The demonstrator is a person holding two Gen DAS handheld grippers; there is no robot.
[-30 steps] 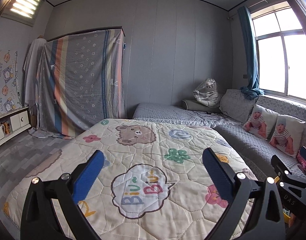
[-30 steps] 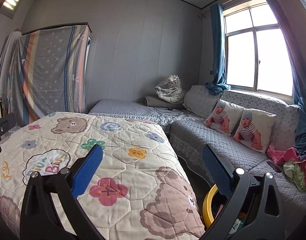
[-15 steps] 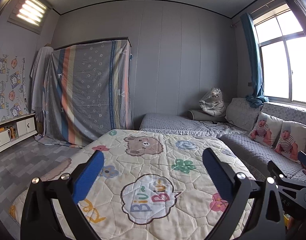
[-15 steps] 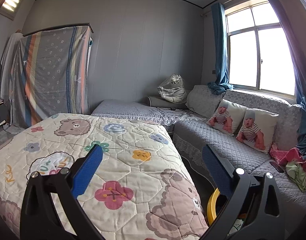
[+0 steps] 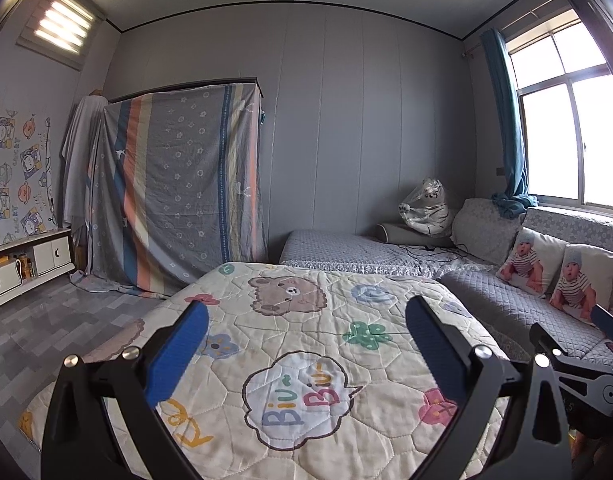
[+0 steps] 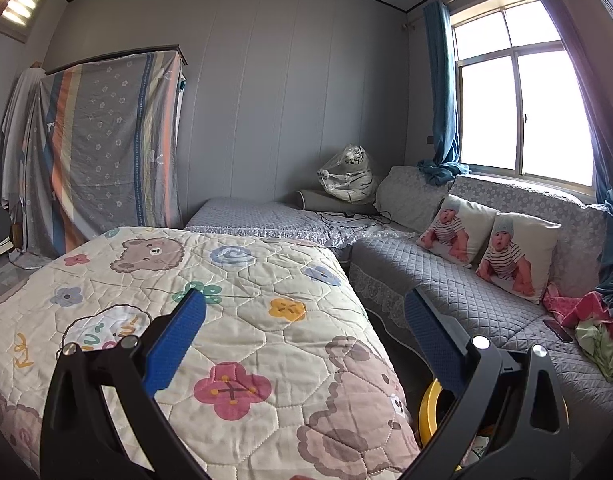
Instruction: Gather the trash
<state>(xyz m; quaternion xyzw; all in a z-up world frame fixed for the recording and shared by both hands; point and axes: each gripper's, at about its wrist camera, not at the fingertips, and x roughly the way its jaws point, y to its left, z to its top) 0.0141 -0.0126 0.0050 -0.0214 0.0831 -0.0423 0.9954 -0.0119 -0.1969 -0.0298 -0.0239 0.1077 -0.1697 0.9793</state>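
Trash is nowhere on the cartoon quilt (image 5: pixel 306 360) — both views have tilted upward; left gripper (image 5: pixel 306 344) and right gripper (image 6: pixel 304 336) spread wide, empty.

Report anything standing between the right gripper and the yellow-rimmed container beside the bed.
Nothing visible does. The right gripper, open and empty, hangs over the bed near its corner; the yellow-rimmed container sits in the gap between bed and sofa, partly hidden by the gripper's own finger.
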